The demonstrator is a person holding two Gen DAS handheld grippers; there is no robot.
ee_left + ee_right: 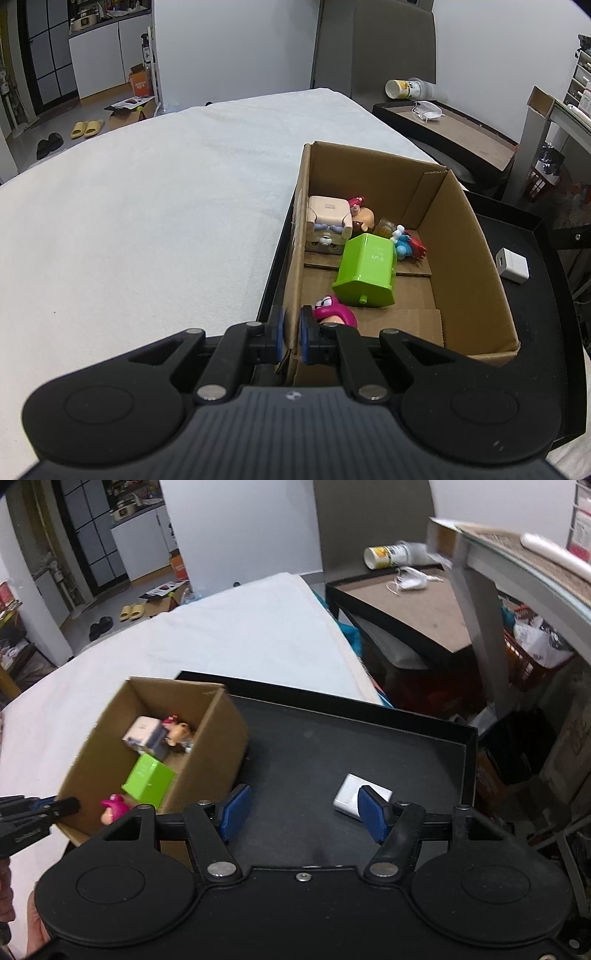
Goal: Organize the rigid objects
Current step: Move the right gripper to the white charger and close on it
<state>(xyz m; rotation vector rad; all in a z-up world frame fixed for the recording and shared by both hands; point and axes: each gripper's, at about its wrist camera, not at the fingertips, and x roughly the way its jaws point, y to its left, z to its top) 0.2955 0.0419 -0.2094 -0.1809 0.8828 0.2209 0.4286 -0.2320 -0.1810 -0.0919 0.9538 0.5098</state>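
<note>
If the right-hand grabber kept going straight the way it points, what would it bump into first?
Probably the bare floor of the black tray: the right gripper has open jaws with nothing between them. The white block lies just off line, by the right-side jaw, though depth is unclear.

Both views are evenly lit by soft, diffuse indoor light, with no hard-edged shadows. In the left wrist view the white cloth (147, 192) in the left half is bright, nearly washed out, and the picture is sharp from centre to edge. Soft shade fills the inside of the cardboard box (469, 258) right of centre. The right wrist view is dimmer and smeared by motion: the box (207, 760), its contents and the shelf (517, 550) at upper right are blurred. Fisheye distortion bends straight lines in both, strongest near the borders, and the frame corners darken into black vignette.
</note>
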